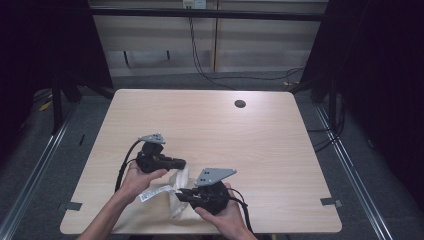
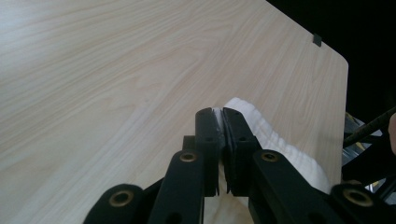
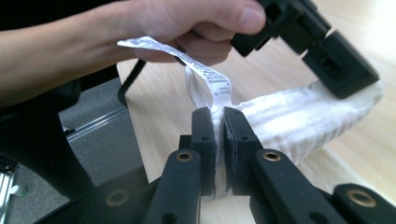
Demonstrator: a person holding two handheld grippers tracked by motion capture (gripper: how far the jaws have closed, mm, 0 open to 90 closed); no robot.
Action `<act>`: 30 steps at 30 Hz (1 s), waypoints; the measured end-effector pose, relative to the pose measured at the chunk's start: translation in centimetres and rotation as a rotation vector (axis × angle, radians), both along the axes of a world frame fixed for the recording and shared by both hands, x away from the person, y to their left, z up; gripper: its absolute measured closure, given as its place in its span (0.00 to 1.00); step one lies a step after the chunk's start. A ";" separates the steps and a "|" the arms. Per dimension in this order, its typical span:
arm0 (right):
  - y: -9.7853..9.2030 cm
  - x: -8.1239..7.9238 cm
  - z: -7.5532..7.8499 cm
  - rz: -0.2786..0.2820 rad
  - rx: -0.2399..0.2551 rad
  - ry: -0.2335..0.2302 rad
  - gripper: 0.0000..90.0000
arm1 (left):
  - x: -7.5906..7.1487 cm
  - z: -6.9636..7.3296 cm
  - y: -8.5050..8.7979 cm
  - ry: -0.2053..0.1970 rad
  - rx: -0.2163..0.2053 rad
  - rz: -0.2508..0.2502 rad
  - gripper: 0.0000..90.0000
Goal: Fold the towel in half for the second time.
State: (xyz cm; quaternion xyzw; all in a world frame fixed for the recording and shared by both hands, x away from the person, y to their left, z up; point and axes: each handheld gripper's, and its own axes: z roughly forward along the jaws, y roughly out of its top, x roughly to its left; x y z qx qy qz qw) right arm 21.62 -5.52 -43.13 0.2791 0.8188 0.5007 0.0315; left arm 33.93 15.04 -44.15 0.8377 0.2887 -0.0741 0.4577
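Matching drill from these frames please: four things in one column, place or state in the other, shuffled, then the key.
Things:
1. white cloth
2. label tag
3. cable hole
4. left gripper

Places or states:
A. far side of the table, toward its right
B. jaws shut on one end of the cloth
C. stretched between both grippers, near the table's front edge
D. sticks out of the cloth, printed, next to the right gripper

Pairs: 1-C, 2-D, 3-A, 4-B
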 end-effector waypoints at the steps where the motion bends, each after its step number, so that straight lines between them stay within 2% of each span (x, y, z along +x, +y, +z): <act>1: -0.3 -0.1 -0.2 -0.005 -0.004 0.004 0.93 | 0.0 -0.1 -0.4 0.000 0.005 -0.011 0.95; 3: -0.7 -0.2 -0.3 -0.005 -0.011 0.001 0.93 | 0.0 -0.2 -1.3 -0.006 0.021 -0.018 0.95; 5: -1.2 -0.4 -0.4 -0.014 -0.016 0.004 0.93 | 0.1 -0.5 -2.0 0.005 0.020 -0.024 0.95; 8: -1.8 -0.7 -1.7 -0.026 -0.039 0.015 0.92 | 0.2 -1.7 -3.0 0.029 0.045 -0.035 0.95; 11: -2.3 -0.9 -2.7 -0.035 -0.053 0.046 0.92 | 0.1 -2.5 -4.0 0.040 0.051 -0.046 0.95; 15: -3.2 -1.4 -3.0 -0.031 -0.052 0.056 0.88 | 0.3 -3.2 -4.5 0.049 0.049 -0.052 0.94; 18: -3.9 -1.6 -3.4 -0.042 -0.077 0.059 0.91 | 0.4 -3.8 -4.9 0.051 0.059 -0.053 0.94; 21: -4.5 -1.6 -4.0 -0.053 -0.100 0.073 0.91 | 0.5 -4.6 -5.6 0.069 0.065 -0.053 0.94; 22: -4.6 -1.6 -4.2 -0.050 -0.113 0.072 0.91 | 0.6 -4.8 -5.8 0.077 0.067 -0.066 0.94; 27: -5.3 -2.0 -4.8 -0.050 -0.169 0.070 0.89 | 0.3 -5.1 -7.2 0.060 0.082 -0.082 0.91; 30: -5.7 -2.3 -4.8 -0.059 -0.176 0.074 0.84 | 0.3 -5.0 -7.6 0.067 0.063 -0.084 0.84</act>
